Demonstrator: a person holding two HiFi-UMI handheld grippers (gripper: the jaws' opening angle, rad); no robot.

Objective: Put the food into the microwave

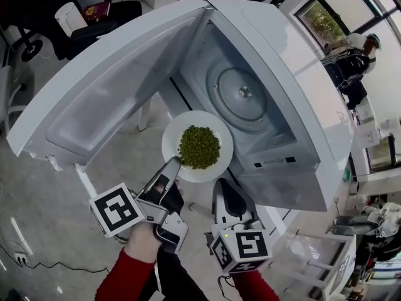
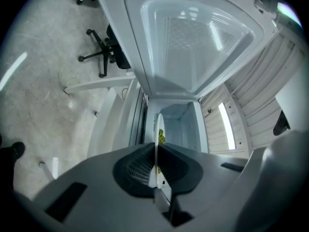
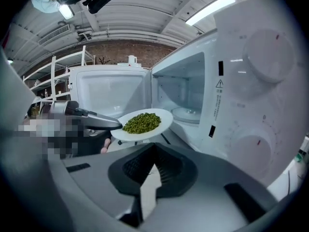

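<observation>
The microwave has a smooth, glossy white casing, its door is lined with shiny white plastic, and the turntable inside looks like clear, gleaming glass. At seven o'clock from the turntable, the plate is smooth glossy white, ceramic by its look, under a matt, grainy heap of green peas. Further toward seven o'clock, the left gripper is matt grey plastic with ribbed dark pads, the sleeve is red cloth and the floor is rough mottled grey.
</observation>
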